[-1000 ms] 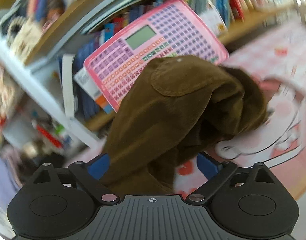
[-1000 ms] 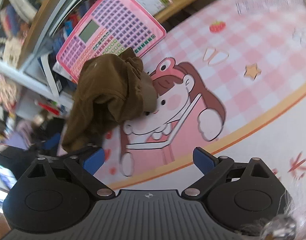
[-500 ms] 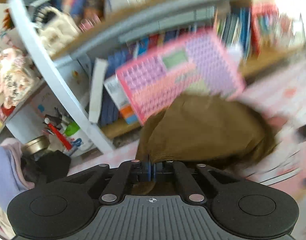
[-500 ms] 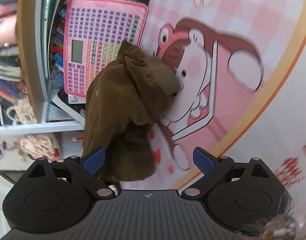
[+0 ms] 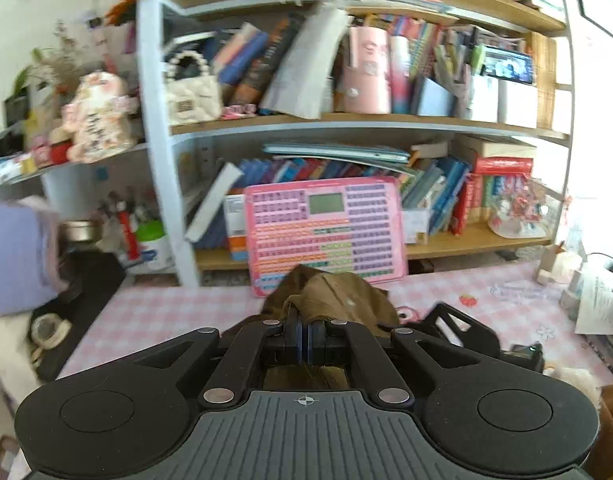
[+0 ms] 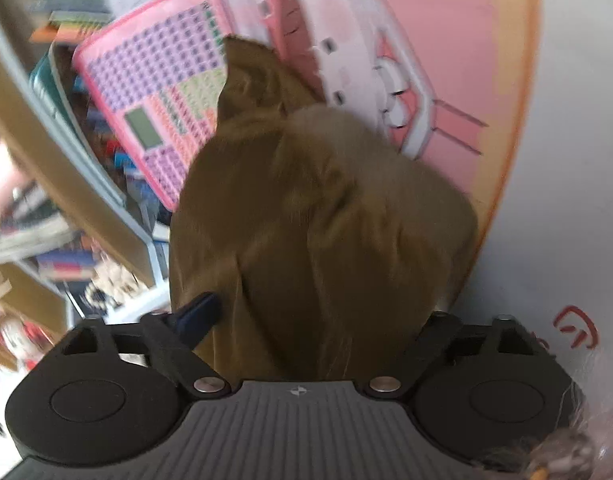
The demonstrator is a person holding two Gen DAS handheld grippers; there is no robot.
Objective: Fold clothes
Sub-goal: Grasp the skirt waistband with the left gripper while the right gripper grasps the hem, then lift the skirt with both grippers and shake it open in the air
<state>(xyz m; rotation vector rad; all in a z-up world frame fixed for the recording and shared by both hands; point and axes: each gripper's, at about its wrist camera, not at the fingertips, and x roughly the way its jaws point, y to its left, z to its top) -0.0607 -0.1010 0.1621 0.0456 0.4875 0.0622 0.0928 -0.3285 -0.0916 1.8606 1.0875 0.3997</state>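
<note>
Pink keyboard toy (image 5: 325,232) against crowded bookshelf (image 5: 346,120).

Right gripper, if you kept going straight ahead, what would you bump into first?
The right gripper would meet the brown garment first. The cloth already bunches between its open fingers, filling the view straight ahead. Behind it lies the pink cartoon mat, though blur makes depth hard to judge.
</note>
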